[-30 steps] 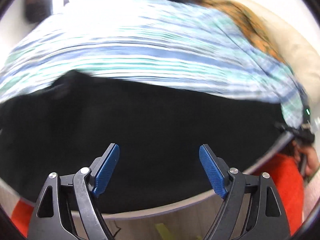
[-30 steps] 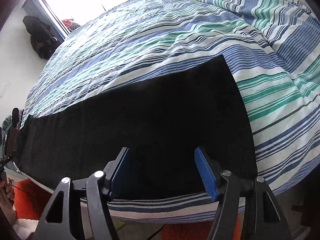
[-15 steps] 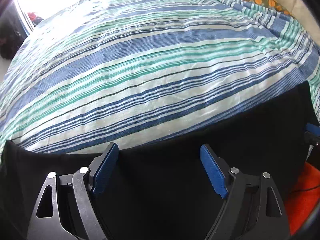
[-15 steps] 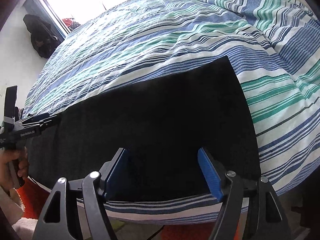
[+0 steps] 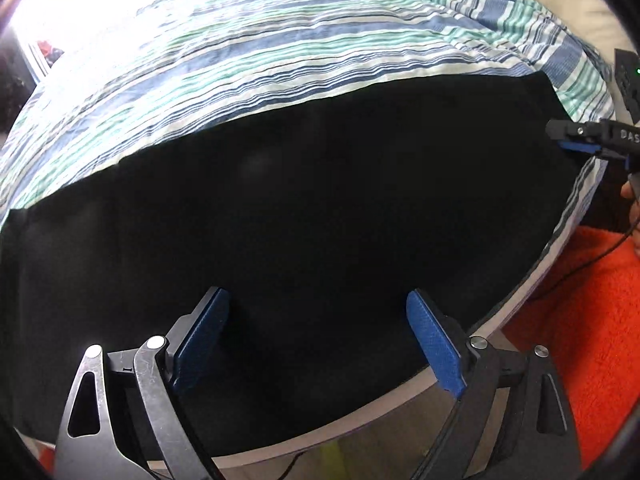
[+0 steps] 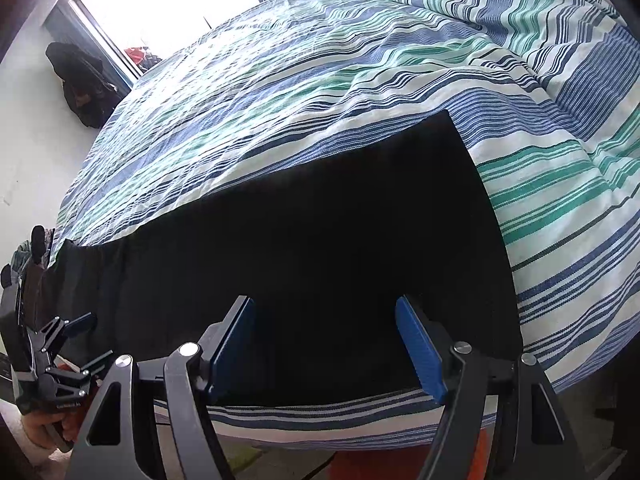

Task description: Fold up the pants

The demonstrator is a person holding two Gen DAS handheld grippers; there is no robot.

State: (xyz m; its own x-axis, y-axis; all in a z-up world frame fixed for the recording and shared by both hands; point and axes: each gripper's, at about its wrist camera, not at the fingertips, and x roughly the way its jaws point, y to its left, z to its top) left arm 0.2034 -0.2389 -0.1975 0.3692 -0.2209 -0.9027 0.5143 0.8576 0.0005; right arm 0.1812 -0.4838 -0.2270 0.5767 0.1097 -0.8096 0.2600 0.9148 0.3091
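I'm looking down over the bed now, and the black pants (image 5: 304,216) lie spread flat in a long dark band across the striped blue, green and white bedcover (image 5: 280,56), close to the near edge of the bed. Through the right wrist camera the same pants (image 6: 320,240) run from a square end on the right toward the far left, where the cloth narrows and reaches the edge of the bedcover (image 6: 320,92).

My left gripper (image 5: 318,340) hangs over the near part of the pants, its blue pads (image 5: 202,336) spread wide with nothing between them. My right gripper (image 6: 324,344) sits above the near hem of the pants, its blue pads (image 6: 418,346) also wide apart and holding nothing.

From the left camera I can see the right gripper (image 5: 580,140) poking in at the far right, its tip at the pants' end there. From the right camera I catch the left gripper (image 6: 60,360) low on the left, beside that end of the pants.

An orange rug (image 5: 580,344) shows on the floor by the bed. A bright window (image 6: 168,4) stands beyond the far side, with a dark bag (image 6: 86,88) against the wall beside it.
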